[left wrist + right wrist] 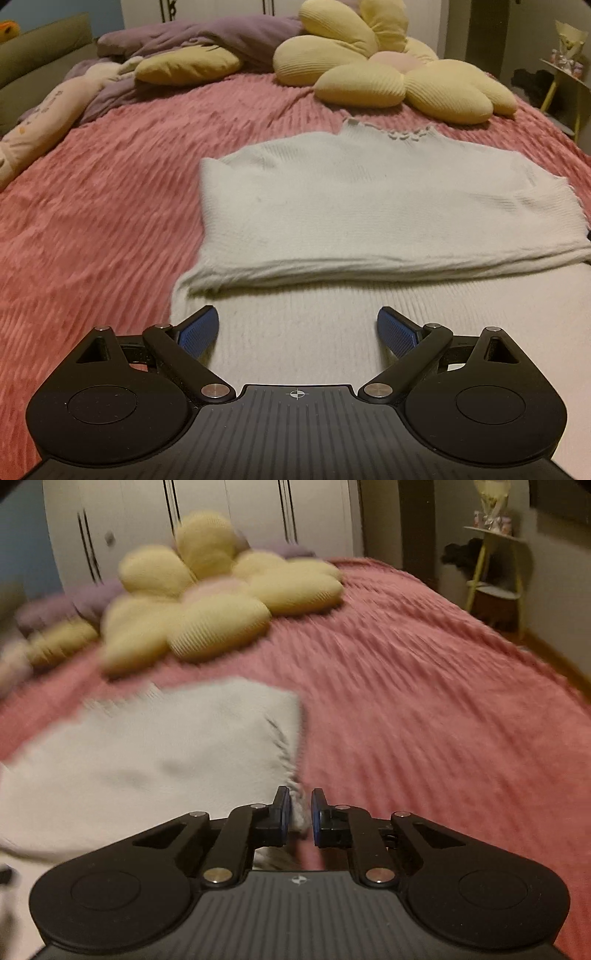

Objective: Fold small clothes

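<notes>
Now | sweater (369, 206) flat on pink bedspread (92, 221), partly folded, long axis crosswise | L gripper (297, 328) jaws wide, empty, over near hem | R gripper (301, 812) nearly shut, pinching sweater's R edge | R hand nearer for next fold.

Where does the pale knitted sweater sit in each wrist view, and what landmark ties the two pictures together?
Left wrist: pale knitted sweater fills the centre and right, its upper half folded toward the camera.
Right wrist: sweater lies centre-left, blurred, its edge between the right gripper pads.
Shared landmark: yellow flower-shaped cushion beyond it on the pink ribbed bedspread.
</notes>
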Demonstrator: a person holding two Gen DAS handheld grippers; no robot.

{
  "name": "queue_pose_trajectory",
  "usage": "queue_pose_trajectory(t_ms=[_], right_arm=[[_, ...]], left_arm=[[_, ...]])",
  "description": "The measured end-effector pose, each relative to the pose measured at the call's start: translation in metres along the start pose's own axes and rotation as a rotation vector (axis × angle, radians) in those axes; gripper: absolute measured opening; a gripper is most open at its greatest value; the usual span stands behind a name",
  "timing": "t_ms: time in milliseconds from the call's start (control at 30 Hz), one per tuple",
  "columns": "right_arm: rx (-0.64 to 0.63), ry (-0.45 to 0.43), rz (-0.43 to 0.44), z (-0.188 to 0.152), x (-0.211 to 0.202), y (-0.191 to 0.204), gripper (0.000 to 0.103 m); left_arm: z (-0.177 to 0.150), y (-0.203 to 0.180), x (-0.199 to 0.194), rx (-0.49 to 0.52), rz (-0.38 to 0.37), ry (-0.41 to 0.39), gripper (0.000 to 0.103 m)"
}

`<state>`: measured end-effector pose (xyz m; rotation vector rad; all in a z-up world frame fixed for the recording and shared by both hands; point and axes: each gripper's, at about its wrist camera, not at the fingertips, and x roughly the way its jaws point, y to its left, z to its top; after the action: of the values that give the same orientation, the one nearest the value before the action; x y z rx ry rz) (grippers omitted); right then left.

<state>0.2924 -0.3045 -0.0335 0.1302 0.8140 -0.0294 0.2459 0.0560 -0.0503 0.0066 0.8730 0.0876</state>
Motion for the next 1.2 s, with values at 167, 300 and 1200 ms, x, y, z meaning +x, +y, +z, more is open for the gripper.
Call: queue_pose_trajectory(t_ms=[167,300,1200], right_arm=[[0.070,-0.029,0.086,-0.008,-0.044,-0.016,0.012],[0.055,0.024,0.182,-0.051,-0.094,-0.024,0.017],[0.321,0.297,0.472,-0.202,-0.204,-0.070,0.018]], left_arm=[[-0.028,0.013,-0.035,0.036,-0.054,0.010,0.097],[-0.068,0.029,-0.070,0.016,-0.092,0.052,0.097],[-0.166,0.077,-0.140,-0.192,-0.408,0.231,0.036]])
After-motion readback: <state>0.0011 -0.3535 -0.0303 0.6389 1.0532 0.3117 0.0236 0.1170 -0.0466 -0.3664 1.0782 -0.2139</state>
